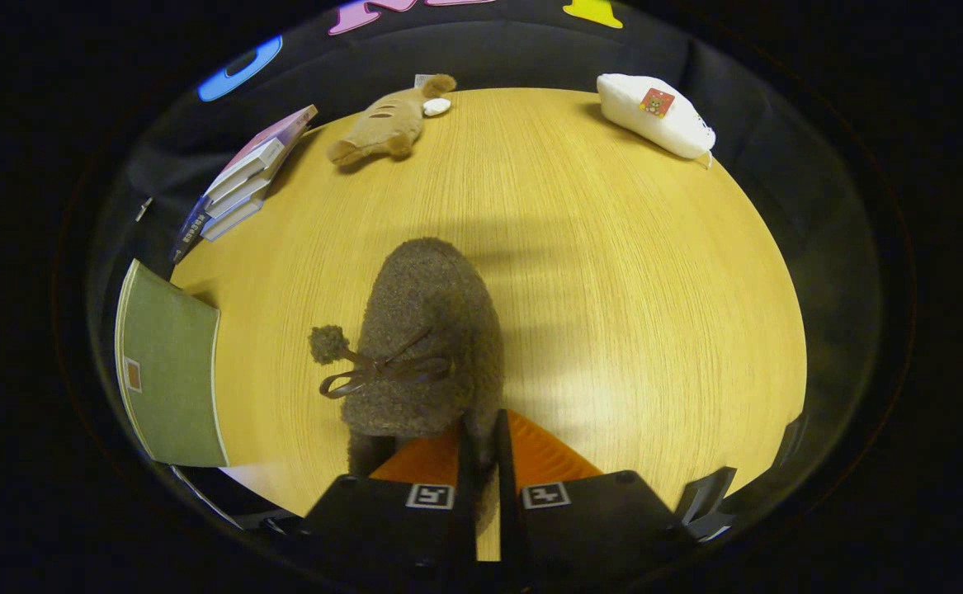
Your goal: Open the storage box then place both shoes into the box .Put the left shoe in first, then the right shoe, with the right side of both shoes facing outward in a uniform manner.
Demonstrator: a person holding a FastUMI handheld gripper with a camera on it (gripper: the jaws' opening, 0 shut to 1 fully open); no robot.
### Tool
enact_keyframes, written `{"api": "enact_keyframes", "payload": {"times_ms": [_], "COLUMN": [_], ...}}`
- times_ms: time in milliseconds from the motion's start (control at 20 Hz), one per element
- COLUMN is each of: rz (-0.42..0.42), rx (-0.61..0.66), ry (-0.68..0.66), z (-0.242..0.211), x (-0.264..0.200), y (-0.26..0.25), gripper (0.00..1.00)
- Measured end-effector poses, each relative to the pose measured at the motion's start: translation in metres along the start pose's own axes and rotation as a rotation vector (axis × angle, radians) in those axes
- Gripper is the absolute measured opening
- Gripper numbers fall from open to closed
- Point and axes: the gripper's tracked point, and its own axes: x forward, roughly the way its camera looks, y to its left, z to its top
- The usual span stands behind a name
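Observation:
A fuzzy brown shoe (427, 330) with a brown bow and a small pompom hangs above the wooden table (630, 272), toe pointing away from me. My gripper (479, 433) is shut on the rim of its heel end, the two fingers pressed close together on the fleece. The part of the shoe nearest me is hidden behind the fingers.
A green book (169, 367) lies on the table beside the shoe. A stack of books (242, 177), a tan plush animal (386, 124) and a white pouch (654, 114) sit along the far side of the table.

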Motion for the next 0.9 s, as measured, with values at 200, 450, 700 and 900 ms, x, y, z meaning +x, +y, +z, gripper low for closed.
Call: {"api": "enact_keyframes", "payload": {"times_ms": [200,450,700,900], "rz": [0.027,0.098,0.185,0.287], "rx": [0.082,0.176,0.200,0.218], "ry": [-0.009,-0.057,-0.105,-0.140], "z": [0.001,0.010,0.028,0.046], "x": [-0.010,-0.048,-0.094,-0.135], "y": [0.004,0.027,0.077,0.141], "gripper": [0.05,0.05,0.05,0.05]}}
